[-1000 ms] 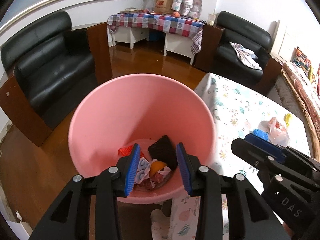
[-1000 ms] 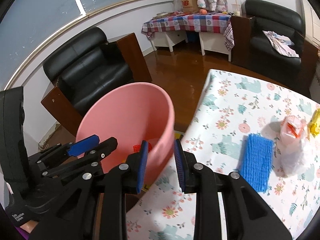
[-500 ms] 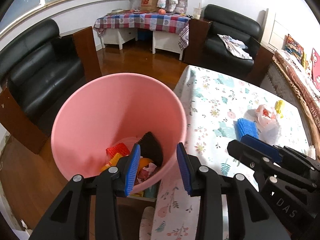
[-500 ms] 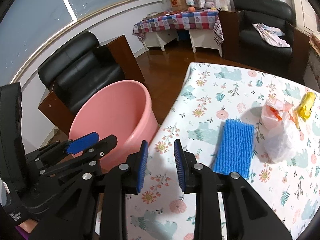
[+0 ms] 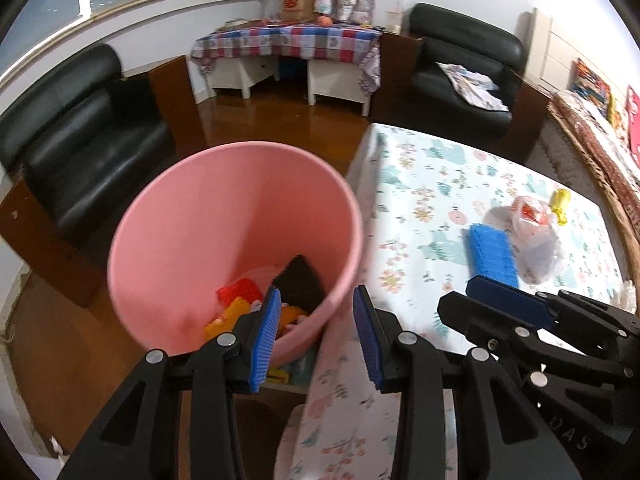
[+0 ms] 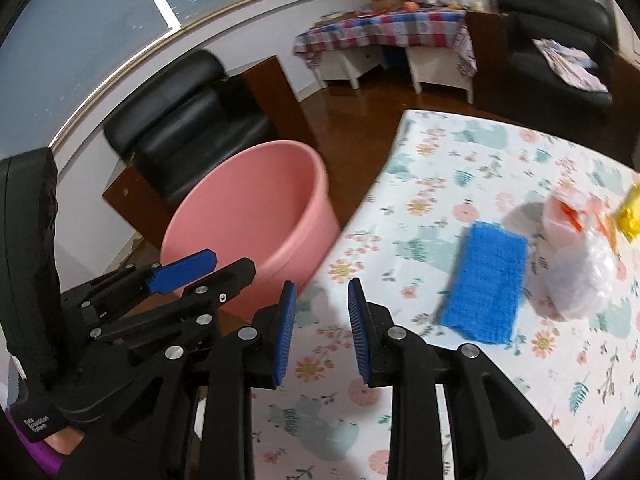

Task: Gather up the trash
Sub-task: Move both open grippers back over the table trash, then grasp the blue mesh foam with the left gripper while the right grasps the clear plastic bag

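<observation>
A pink bin (image 5: pixel 192 240) stands on the floor beside the table; it also shows in the right wrist view (image 6: pixel 248 208). Red, yellow and black scraps (image 5: pixel 256 300) lie at its bottom. My left gripper (image 5: pixel 316 328) is open and empty over the bin's near rim. My right gripper (image 6: pixel 322 328) is open and empty over the table's left edge. On the floral tablecloth (image 6: pixel 440 184) lie a blue sponge (image 6: pixel 486 280), a clear plastic bag (image 6: pixel 580 272) and a yellow wrapper (image 6: pixel 630 216). The sponge (image 5: pixel 492 254) and the bag (image 5: pixel 538 232) also show in the left wrist view.
Black armchairs (image 5: pixel 72 136) and a dark wooden side table (image 5: pixel 176 104) stand on the wooden floor behind the bin. A checked-cloth table (image 5: pixel 288 40) with a cardboard box stands at the back. Another black armchair (image 5: pixel 464 76) stands beyond the table.
Both grippers have drawn back from the bin and swung right toward the table. The sponge and bag now sit nearer the right gripper. Both stay open and empty.
</observation>
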`<action>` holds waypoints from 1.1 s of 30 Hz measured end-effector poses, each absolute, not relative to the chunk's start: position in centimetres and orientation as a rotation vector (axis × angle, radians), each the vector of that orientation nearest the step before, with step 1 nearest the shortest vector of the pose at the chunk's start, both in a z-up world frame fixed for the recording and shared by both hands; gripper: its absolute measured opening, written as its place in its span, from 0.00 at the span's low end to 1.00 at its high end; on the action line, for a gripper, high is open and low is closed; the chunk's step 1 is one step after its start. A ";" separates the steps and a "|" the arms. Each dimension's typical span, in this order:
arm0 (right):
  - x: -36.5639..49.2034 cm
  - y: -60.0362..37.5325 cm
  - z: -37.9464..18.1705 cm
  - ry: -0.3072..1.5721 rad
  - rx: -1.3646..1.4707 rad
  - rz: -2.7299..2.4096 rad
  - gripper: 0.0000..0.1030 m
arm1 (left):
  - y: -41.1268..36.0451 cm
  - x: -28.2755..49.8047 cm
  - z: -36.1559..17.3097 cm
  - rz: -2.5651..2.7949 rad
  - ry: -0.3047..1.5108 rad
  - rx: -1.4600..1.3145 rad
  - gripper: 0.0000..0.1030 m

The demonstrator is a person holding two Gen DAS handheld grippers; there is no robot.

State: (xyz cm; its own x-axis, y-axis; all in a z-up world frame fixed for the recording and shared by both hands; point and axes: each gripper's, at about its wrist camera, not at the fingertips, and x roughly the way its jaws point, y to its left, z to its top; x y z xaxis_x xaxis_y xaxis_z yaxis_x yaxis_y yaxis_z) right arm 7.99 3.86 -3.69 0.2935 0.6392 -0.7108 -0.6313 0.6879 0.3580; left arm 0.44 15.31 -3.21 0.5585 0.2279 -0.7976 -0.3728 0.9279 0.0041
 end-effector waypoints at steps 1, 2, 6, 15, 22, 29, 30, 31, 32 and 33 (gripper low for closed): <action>7.8 4.1 -3.6 0.948 0.005 0.856 0.26 | 15.6 0.2 -3.2 0.368 0.912 -0.174 0.36; 7.6 4.4 -3.5 0.947 0.003 0.864 0.26 | 15.8 -0.1 -3.1 0.380 0.911 -0.177 0.36; 6.8 4.8 -3.4 0.931 -0.022 0.882 0.26 | 16.4 -0.8 -2.9 0.402 0.899 -0.197 0.36; 6.7 -0.4 -2.9 0.875 -0.014 0.741 0.26 | 13.4 0.6 -2.6 0.284 0.875 -0.214 0.43; 8.3 -7.4 -4.1 0.874 0.058 0.560 0.26 | 9.6 3.4 -3.0 0.160 0.876 -0.170 0.44; 10.6 -10.5 -5.5 0.900 0.125 0.468 0.26 | 6.3 6.5 -4.4 0.070 0.920 -0.138 0.44; 10.9 -10.6 -5.6 0.900 0.129 0.463 0.26 | 6.0 6.9 -4.6 0.064 0.926 -0.132 0.44; 11.1 -10.7 -5.7 0.900 0.130 0.459 0.26 | 5.7 7.4 -4.9 0.058 0.936 -0.130 0.44; 11.2 -10.7 -5.8 0.901 0.131 0.457 0.26 | 5.6 7.8 -5.2 0.054 0.946 -0.130 0.44; 11.5 -10.8 -5.9 0.901 0.134 0.457 0.26 | 5.4 8.1 -5.4 0.050 0.955 -0.131 0.44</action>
